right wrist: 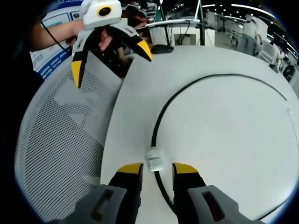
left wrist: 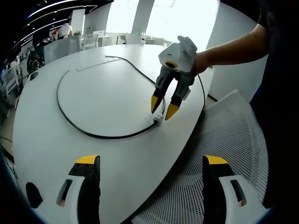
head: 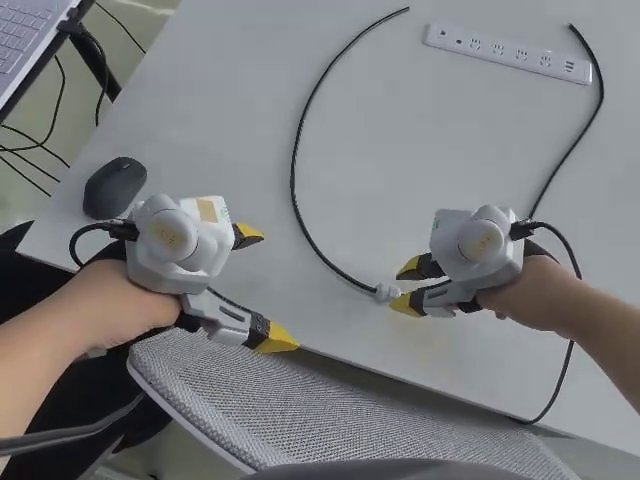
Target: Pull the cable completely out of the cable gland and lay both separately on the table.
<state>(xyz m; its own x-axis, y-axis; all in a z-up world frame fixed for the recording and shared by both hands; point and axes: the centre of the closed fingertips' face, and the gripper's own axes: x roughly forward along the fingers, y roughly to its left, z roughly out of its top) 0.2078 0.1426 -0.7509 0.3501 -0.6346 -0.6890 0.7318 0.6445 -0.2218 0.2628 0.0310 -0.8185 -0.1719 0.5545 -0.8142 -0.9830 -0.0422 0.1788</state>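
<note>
A black cable (head: 296, 190) curves across the white table (head: 440, 150) and ends in a small white cable gland (head: 385, 293) near the front edge. My right gripper (head: 407, 287) is open, its yellow tips just right of the gland. In the right gripper view the gland (right wrist: 154, 159) lies at the mouth of the right gripper (right wrist: 157, 169), untouched, with the cable (right wrist: 161, 114) running away from it. My left gripper (head: 262, 288) is open wide at the table's edge, holding nothing. In the left gripper view the left gripper (left wrist: 151, 161) faces the gland (left wrist: 157, 120) and the right gripper (left wrist: 163, 107).
A white power strip (head: 508, 52) lies at the back right, with its own black lead (head: 575, 150) running down the right side. A dark mouse (head: 113, 186) sits at the left edge, a laptop (head: 25, 30) beyond. A grey mesh chair (head: 300, 410) stands under the front edge.
</note>
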